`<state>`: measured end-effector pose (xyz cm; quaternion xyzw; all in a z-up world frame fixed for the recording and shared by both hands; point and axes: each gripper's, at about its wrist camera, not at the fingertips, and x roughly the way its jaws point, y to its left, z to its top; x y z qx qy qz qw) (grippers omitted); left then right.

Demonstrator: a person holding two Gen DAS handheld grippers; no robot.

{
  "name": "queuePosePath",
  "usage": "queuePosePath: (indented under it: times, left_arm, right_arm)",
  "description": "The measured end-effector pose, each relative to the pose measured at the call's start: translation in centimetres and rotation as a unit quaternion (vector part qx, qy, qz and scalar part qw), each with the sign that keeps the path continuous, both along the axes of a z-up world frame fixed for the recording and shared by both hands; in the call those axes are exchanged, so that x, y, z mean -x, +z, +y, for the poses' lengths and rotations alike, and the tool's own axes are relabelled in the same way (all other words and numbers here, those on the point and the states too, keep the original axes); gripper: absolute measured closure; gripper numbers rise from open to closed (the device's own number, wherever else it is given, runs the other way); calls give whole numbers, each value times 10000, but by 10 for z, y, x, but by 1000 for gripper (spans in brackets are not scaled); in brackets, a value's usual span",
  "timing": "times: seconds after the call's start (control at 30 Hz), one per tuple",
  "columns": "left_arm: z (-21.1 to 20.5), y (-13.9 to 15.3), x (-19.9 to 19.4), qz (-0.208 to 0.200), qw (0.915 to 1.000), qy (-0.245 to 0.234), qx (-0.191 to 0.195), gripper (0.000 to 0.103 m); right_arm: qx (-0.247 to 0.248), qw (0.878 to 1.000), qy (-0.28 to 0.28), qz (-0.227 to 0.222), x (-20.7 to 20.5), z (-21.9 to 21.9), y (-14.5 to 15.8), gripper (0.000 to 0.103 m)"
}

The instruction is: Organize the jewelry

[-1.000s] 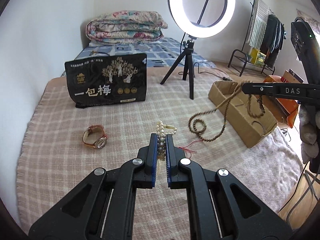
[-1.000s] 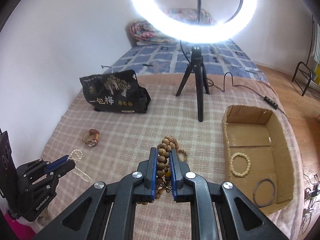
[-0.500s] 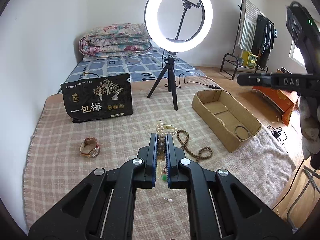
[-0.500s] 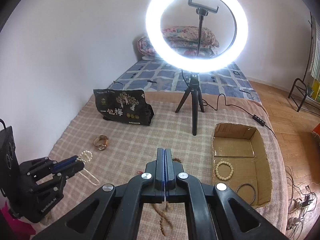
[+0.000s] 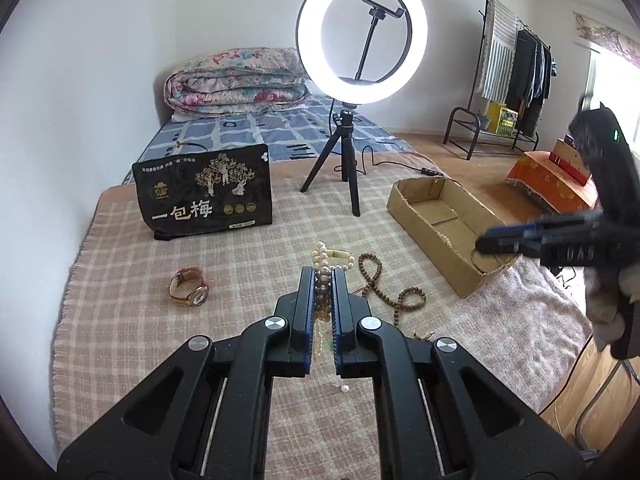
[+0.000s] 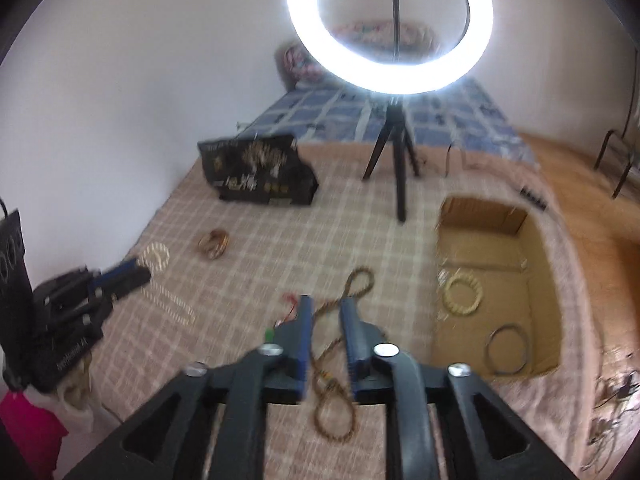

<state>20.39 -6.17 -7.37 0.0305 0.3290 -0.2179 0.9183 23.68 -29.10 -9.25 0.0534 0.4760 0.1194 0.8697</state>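
Left gripper (image 5: 323, 276) is clamped on the pearl necklace (image 5: 322, 258), lifted above the checked blanket (image 5: 120, 320); right gripper (image 6: 325, 304), jaws just opening, hovers empty over the wooden bead strand (image 6: 358, 280) lying left of the cardboard box (image 6: 540, 264).

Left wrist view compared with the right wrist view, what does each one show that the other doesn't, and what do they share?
Only the left wrist view: hanging clothes and a loose pearl on the blanket. Only the right wrist view: a pink object at the lower left edge. Both: the ring light, black bag, watch, cardboard box, brown bead strand, and the pearl strand clamped in the left gripper.
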Motion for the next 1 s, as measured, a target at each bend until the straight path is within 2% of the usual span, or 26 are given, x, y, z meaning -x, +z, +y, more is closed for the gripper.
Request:
queuePosePath:
  times: [0.23, 0.43, 0.53, 0.77, 0.87, 0.9, 1.0]
  left_arm:
    - [20, -12, 3, 165, 9997, 187, 59, 98]
    - [30, -19, 10, 224, 9994, 259, 20, 98]
    - [33, -21, 13, 242, 9993, 294, -13, 98]
    - [44, -29, 11, 342, 9987, 387, 8, 98]
    - [47, -32, 7, 408, 9983, 423, 39, 98]
    - [48, -33, 6, 423, 9982, 434, 45, 98]
    - [49, -34, 4, 452, 9979, 461, 68, 98]
  right_arm:
    - [47, 9977, 421, 528, 10, 9, -65, 63]
    - [18, 9939, 639, 899, -2, 21, -112, 62]
    - [213, 9924, 668, 1010, -12, 30, -131, 62]
    - [569, 9895, 737, 1106, -32, 41, -157, 62]
    - [740, 9886, 838, 1014, -38, 47, -162, 62]
    - [804, 9882, 858, 985, -40, 49, -162, 63]
    - [1002, 9862, 893, 972, -45, 55, -166, 77]
